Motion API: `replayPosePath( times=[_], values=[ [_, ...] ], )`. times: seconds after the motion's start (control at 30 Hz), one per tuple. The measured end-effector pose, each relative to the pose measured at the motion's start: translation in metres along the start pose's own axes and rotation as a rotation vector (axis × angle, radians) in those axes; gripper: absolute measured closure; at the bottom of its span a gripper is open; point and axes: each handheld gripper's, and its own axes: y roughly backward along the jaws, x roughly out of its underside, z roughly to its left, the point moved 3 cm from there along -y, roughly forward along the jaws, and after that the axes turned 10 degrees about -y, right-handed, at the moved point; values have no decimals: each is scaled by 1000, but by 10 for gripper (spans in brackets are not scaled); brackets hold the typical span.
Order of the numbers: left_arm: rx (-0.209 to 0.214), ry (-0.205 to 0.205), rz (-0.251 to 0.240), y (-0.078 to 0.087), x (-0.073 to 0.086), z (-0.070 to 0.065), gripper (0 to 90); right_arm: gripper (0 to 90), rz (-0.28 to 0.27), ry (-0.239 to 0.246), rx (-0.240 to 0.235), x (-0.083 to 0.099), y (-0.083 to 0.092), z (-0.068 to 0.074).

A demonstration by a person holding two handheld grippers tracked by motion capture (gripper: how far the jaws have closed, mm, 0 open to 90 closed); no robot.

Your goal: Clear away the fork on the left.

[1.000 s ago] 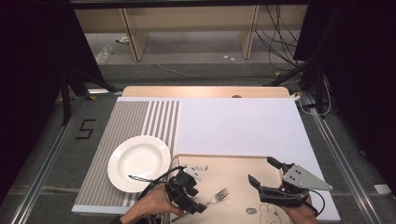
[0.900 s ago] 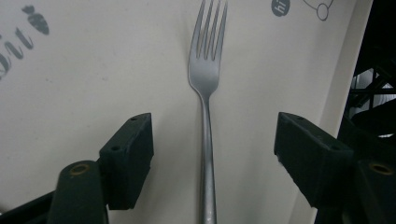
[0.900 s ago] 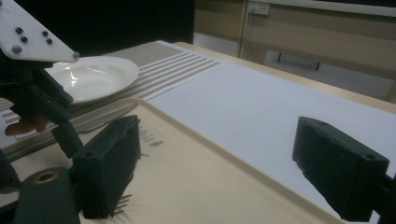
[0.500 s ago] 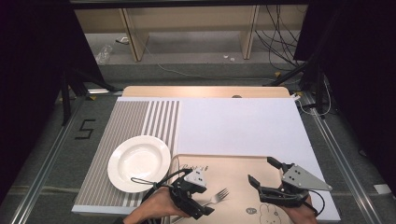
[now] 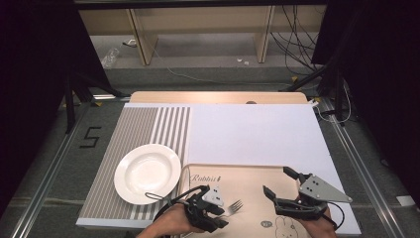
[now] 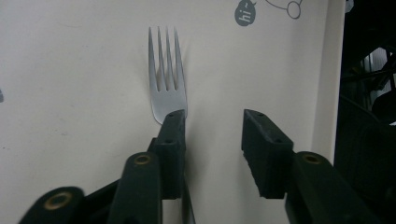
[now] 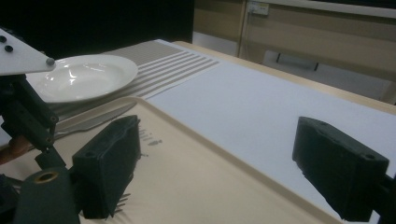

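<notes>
Now my left hand-held gripper point(image 6: 212, 140) has just been closing round the fork point(image 6: 166, 79), which lies on the tray point(image 5: 247, 173); pads not yet clamped, 1 touching. I centre the handle before squeezing. Right hand-held gripper point(image 5: 280, 186) hangs released.

A fork point(image 6: 166, 88) lies on a cream tray point(image 6: 84, 65), tines pointing up the frame toward a grey "hi" mark point(image 6: 244, 13) by the tray's far edge. The left gripper point(image 6: 212, 128) has just been closing; its left jaw sits over the fork's neck, its right jaw stands apart, a gap still between them. The tray's raised rim point(image 6: 329, 70) runs along the right.
</notes>
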Motion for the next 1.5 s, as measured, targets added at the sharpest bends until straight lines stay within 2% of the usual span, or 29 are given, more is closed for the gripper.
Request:
replayPosePath(
  times=[0.3, 0.43, 0.93, 1.1, 1.5],
  values=[
    [-33, -4, 42, -8, 3, -1, 801, 160, 1, -2, 0, 0, 0, 0],
    [-45, -11, 33, -8, 3, -1, 861, 160, -3, -1, -1, 0, 0, 0],
    [-67, -21, 64, -15, 7, -1, 896, 160, -4, -7, -2, 0, 0, 0],
    [-91, -22, 79, -14, 8, 2, 895, 160, -6, -8, -2, 0, 0, 0],
    [-142, 23, 86, -8, 13, 16, 895, 160, -5, -7, -6, 0, 0, 0]
  ],
)
